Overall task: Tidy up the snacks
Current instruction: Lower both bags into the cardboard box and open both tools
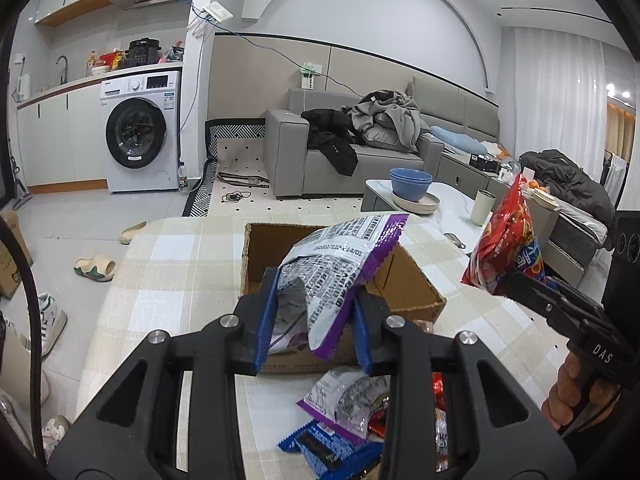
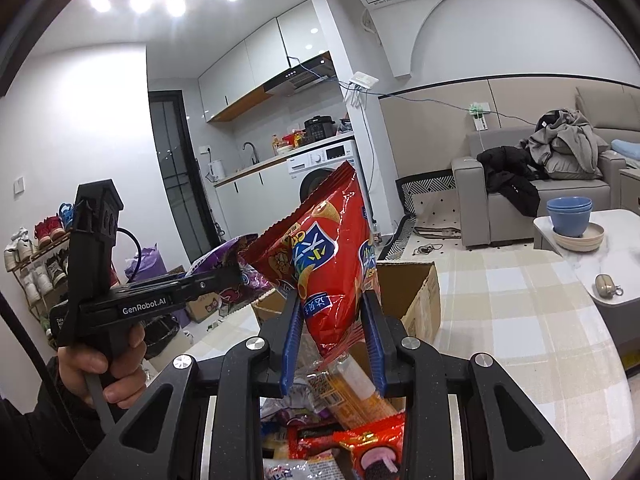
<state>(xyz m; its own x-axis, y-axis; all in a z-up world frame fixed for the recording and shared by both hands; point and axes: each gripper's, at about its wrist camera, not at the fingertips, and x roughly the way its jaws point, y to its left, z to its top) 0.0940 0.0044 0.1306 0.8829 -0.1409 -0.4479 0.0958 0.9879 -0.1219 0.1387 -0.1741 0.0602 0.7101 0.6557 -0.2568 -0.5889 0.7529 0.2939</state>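
Purple bag (image 1: pixel 336 276) in left tool (image 1: pixel 314 316) overhangs cardboard box (image 1: pixel 416 284) rim.

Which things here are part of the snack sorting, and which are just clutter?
Job: purple snack bag in the left gripper; red snack bag in the right gripper; cardboard box; loose snack packets on the checked table.

Clutter: blue bowls, cup, clothes on sofa, slippers.
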